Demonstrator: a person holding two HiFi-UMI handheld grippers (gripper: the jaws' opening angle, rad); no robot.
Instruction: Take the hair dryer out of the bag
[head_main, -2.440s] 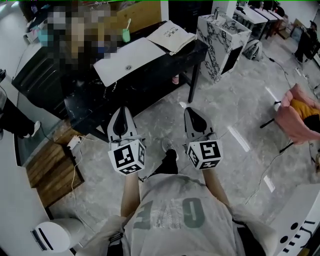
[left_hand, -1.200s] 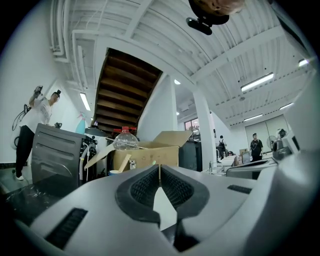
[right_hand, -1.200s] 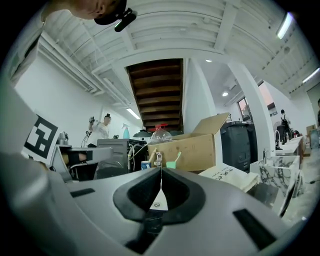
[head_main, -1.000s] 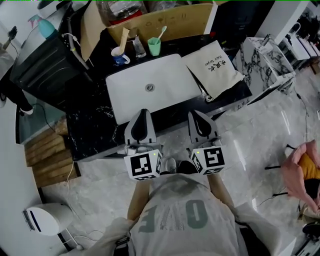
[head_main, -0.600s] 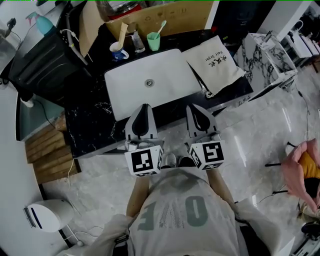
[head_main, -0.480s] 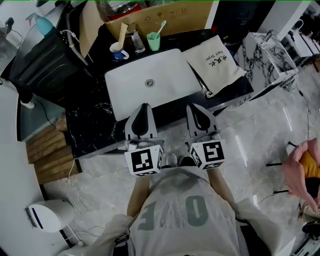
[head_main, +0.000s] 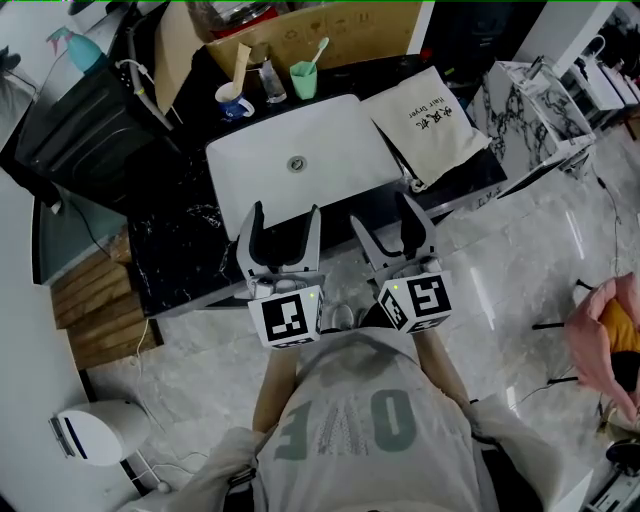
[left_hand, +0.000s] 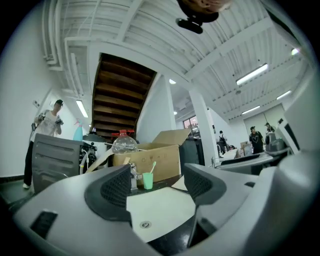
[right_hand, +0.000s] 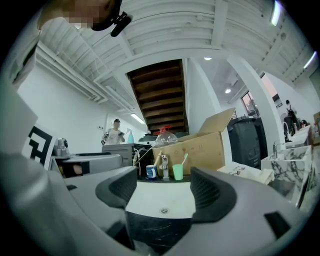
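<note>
Over the near edge of a black counter (head_main: 180, 235), the head view shows me holding the left gripper (head_main: 286, 216) and the right gripper (head_main: 384, 214) side by side, short of the white sink (head_main: 300, 165). The cream bag (head_main: 425, 125) lies flat on the counter just right of the sink, ahead of the right gripper and untouched. No hair dryer shows, so I judge it is inside the bag. Along the left gripper view, the jaws have just been opening and stand spread with nothing between them, only the sink and a green cup (left_hand: 148, 180) beyond. Along the right gripper view, the jaws have likewise just been opening, spread and empty, with the bag off to the right. Nothing of the task is done: I must reach the bag, open it and draw the dryer out.
</note>
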